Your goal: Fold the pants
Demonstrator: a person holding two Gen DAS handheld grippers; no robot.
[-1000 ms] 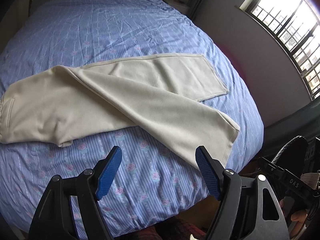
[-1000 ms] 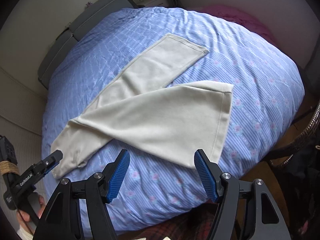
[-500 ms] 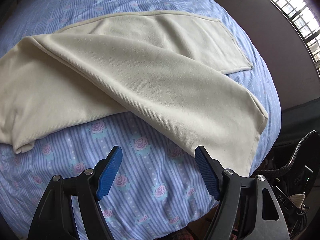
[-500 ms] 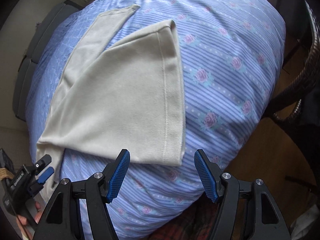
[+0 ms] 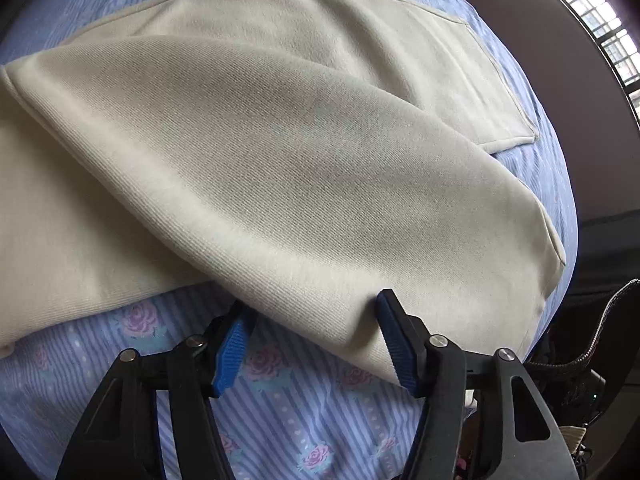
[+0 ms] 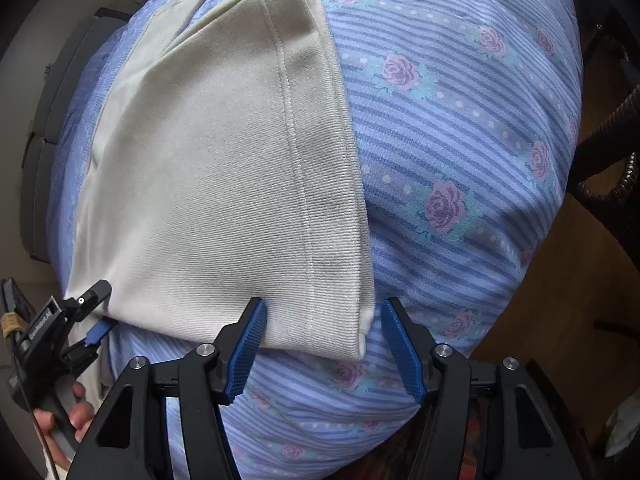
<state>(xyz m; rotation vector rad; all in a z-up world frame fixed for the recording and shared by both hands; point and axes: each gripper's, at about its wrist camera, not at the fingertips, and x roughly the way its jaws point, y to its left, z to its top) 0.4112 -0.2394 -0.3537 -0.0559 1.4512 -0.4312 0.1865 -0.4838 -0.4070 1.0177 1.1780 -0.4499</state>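
Note:
Cream pants (image 5: 280, 152) lie on a blue striped rose-print bedspread (image 5: 304, 412), the near leg crossed over the far leg. My left gripper (image 5: 312, 320) is open, its blue fingers straddling the near leg's lower side edge, a little up from the hem. My right gripper (image 6: 320, 320) is open, its fingers straddling the near corner of that leg's stitched hem (image 6: 332, 264). The left gripper also shows in the right wrist view (image 6: 96, 316) at the lower left, against the cloth edge.
The bed's front edge drops off just below both grippers. A dark wicker chair (image 6: 608, 148) stands to the right of the bed. A grey headboard (image 6: 44, 152) is at the far side. A barred window (image 5: 600, 28) is at the upper right.
Both grippers have moved down and forward to the near pant leg; their open fingers now straddle its edge and hem corner. The cloth has not been lifted.

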